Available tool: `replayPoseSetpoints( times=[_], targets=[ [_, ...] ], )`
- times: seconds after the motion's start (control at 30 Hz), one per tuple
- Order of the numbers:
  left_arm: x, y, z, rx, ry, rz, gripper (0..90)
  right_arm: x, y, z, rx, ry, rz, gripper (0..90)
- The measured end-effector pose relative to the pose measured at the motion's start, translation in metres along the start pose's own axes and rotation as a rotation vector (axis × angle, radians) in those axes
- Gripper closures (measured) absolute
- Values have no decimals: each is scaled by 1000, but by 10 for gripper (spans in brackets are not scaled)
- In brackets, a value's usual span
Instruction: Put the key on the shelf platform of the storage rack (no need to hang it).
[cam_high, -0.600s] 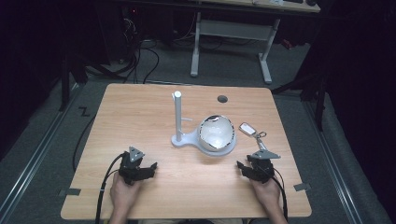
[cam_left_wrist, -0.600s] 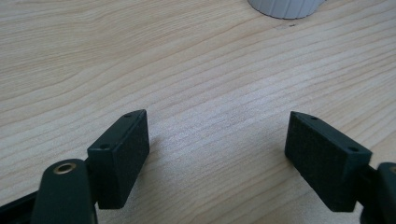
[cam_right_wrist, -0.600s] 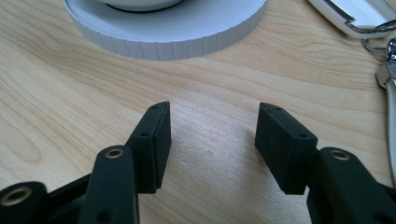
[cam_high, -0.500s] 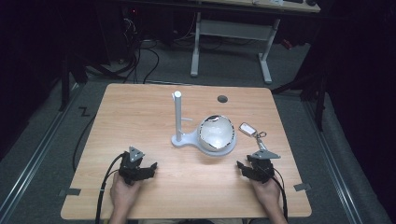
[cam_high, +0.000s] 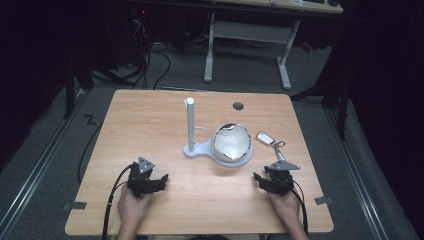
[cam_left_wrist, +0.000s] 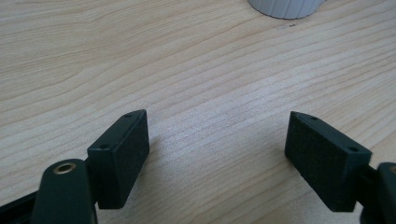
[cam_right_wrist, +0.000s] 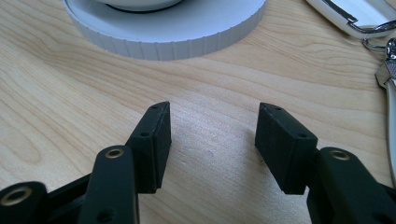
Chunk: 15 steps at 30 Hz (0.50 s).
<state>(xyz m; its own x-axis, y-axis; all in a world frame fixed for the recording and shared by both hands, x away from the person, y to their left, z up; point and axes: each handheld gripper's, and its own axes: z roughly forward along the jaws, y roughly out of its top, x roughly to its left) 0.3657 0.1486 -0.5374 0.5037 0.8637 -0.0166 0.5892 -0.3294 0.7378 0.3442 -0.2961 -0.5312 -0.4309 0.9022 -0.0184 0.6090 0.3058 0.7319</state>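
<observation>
While both grippers rest on the tabletop (cam_high: 150, 120), jaws apart and empty.
From the right gripper (cam_high: 268, 181), the keys (cam_high: 270, 141) lie at twelve o'clock beside the bowl stand (cam_high: 220, 150); a careless reach could nudge it; the left gripper (cam_high: 150, 184) sits well apart.

Counted on the table (cam_high: 150, 125) — one white stand (cam_high: 190, 127) with one upright post and one round base, one bowl (cam_high: 231, 142) on that base, one key fob (cam_high: 264, 137), one keyring with keys (cam_high: 278, 147). Two grippers are seen — left gripper (cam_high: 150, 181), right gripper (cam_high: 267, 181).
</observation>
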Motion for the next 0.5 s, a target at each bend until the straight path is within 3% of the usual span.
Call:
replayPoseSetpoints(
  times=[0.5],
  targets=[
    [0,0,0,-2,1,-1,224,1,0,0,2,3,-3,432]
  ],
)
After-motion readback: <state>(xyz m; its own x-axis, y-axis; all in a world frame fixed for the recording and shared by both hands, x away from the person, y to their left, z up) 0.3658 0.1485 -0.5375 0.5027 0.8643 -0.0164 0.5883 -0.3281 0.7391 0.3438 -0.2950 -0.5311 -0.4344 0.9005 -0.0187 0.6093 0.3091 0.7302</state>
